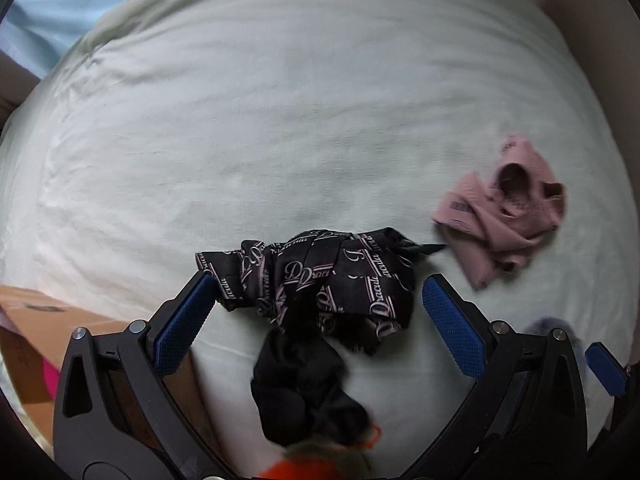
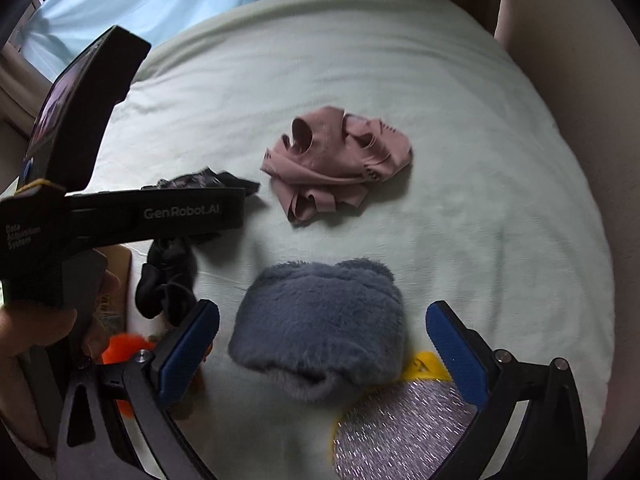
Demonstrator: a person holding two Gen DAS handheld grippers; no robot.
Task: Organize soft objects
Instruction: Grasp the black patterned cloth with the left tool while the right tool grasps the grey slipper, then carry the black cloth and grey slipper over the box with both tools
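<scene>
Black printed fabric (image 1: 320, 276) lies crumpled at the lower centre of the left wrist view, between the wide-spread fingers of the left gripper (image 1: 316, 320), on the pale green sheet (image 1: 280, 120). Pink cloth (image 1: 504, 212) sits at the right. In the right wrist view, the right gripper (image 2: 322, 344) gapes wide around a grey fuzzy hat (image 2: 320, 320).

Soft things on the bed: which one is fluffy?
The blue-grey hat, lying between the open right gripper's fingers. It looks furry; the pink cloth and black printed cloth look smooth and thin.
</scene>
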